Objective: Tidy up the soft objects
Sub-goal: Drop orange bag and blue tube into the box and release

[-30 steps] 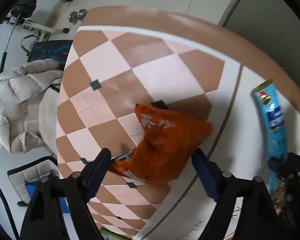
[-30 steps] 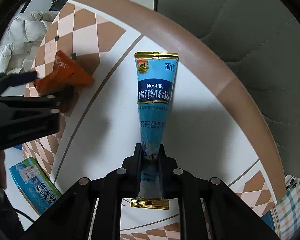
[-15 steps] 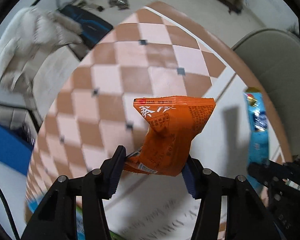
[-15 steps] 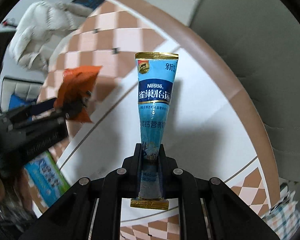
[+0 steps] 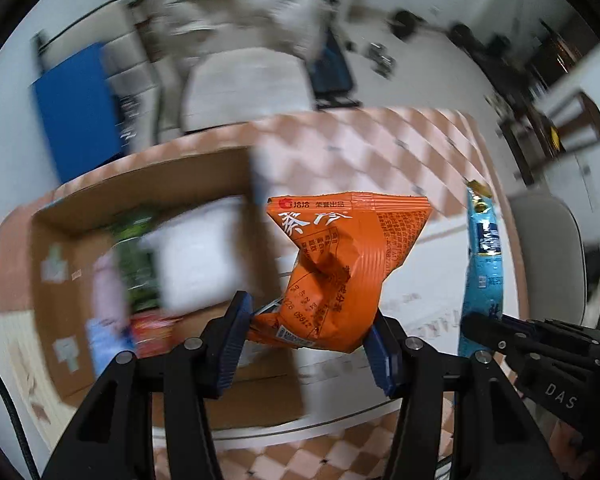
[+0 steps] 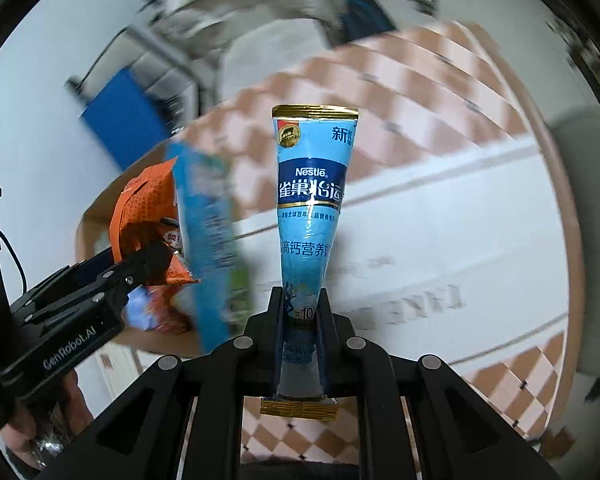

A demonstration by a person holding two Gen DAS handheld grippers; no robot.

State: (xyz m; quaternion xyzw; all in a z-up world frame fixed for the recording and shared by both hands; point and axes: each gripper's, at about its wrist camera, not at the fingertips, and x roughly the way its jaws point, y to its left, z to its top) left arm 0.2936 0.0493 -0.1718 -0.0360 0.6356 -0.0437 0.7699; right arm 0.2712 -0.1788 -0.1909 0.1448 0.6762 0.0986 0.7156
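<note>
My left tool (image 5: 308, 344) pinches the orange snack bag (image 5: 340, 264) by its lower end, so it stands lengthwise away from me, top seal farthest. My right tool (image 6: 302, 332), pressed together, clamps the blue sachet (image 6: 312, 208) near its bottom seam, long axis straight ahead. Both hang above the surface (image 6: 440, 240), near the open cardboard box (image 5: 60, 264), probably their destination.

The orange snack bag (image 5: 342, 276) between the blue ribbed fingers (image 5: 232, 344) looks like crinkly glossy foil-plastic. The blue sachet (image 6: 310, 216) is shiny smooth film with gold foil ends. To the left of the fingers, the box (image 5: 60, 280) is matt brown cardboard.
</note>
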